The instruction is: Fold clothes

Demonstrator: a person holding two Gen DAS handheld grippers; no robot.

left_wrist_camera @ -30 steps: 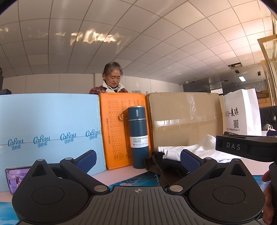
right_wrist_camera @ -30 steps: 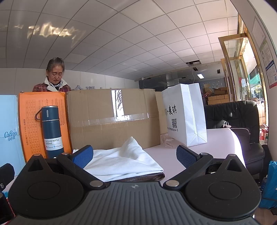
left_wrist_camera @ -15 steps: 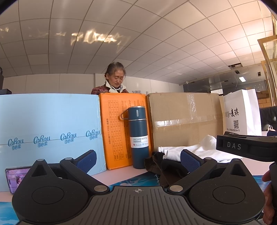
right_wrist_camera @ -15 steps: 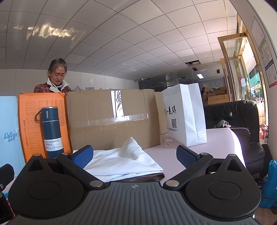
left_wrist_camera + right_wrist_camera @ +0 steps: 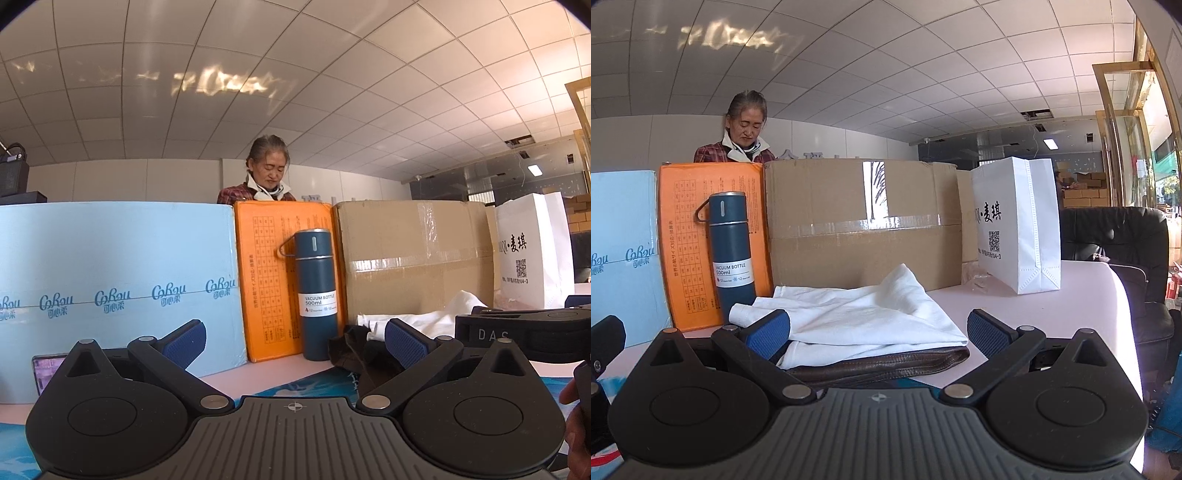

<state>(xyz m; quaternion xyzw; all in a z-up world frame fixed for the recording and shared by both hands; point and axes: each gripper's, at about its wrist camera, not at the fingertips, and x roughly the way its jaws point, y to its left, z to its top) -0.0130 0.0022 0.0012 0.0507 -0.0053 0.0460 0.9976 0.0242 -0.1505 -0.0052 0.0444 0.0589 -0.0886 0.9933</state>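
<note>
A white garment (image 5: 860, 317) lies crumpled on top of a dark brown leather garment (image 5: 879, 363) on the pale table, straight ahead of my right gripper (image 5: 879, 332). That gripper is open and empty, low at the pile's near edge. In the left wrist view the same white garment (image 5: 424, 319) and dark brown garment (image 5: 354, 347) lie to the right of centre. My left gripper (image 5: 293, 339) is open and empty, low over the table. The right gripper's body (image 5: 524, 330) shows at the right edge.
A dark blue vacuum bottle (image 5: 317, 295) stands before an orange box (image 5: 266, 280), between a light blue box (image 5: 110, 280) and a cardboard box (image 5: 864, 225). A white paper bag (image 5: 1015, 225) stands to the right. A phone (image 5: 46, 367) lies at left. A woman (image 5: 267, 175) stands behind.
Both grippers have stayed put and open. The woman behind the boxes has shifted slightly to the right.
</note>
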